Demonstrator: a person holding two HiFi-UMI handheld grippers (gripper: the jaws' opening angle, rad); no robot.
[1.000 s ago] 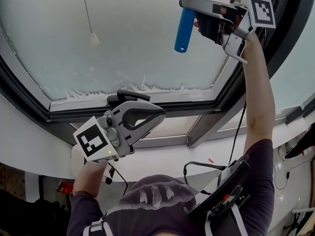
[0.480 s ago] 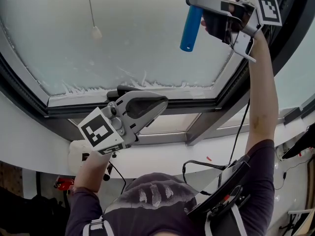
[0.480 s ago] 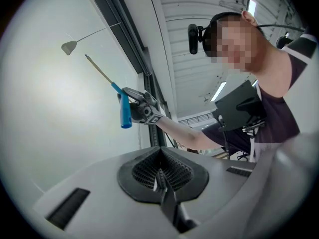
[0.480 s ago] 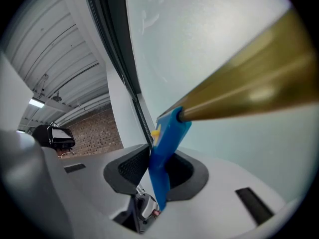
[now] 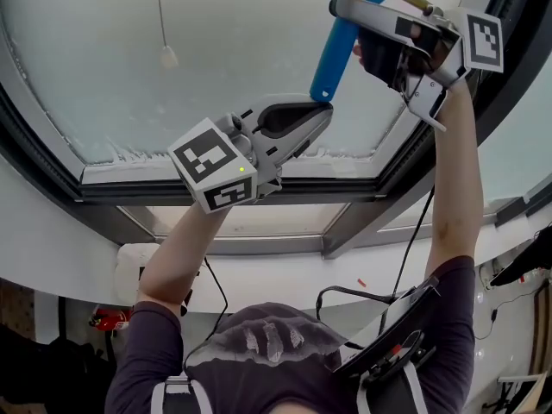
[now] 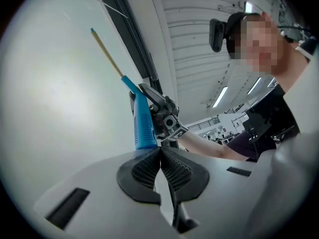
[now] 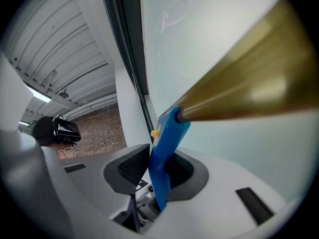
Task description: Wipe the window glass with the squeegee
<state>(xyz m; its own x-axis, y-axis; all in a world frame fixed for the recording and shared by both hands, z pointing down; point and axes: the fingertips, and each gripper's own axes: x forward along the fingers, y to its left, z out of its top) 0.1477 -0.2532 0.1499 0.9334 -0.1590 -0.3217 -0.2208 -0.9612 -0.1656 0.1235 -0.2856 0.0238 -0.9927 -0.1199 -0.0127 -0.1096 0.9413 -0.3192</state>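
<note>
Squeegee (image 5: 332,54): blue handle hangs in front of the window glass (image 5: 216,50), at 1 o'clock in the head view, with its brass blade bar (image 7: 249,83) running off toward 2 o'clock. Right tool (image 5: 345,9) is clamped on the blue head, one pad on each side. Left tool (image 5: 323,119) is near frame centre, pads together with nothing between them. Its tip sits just at 6 o'clock of the handle's free end; contact cannot be told. Pull cord (image 5: 160,20) at 11 o'clock.
</note>
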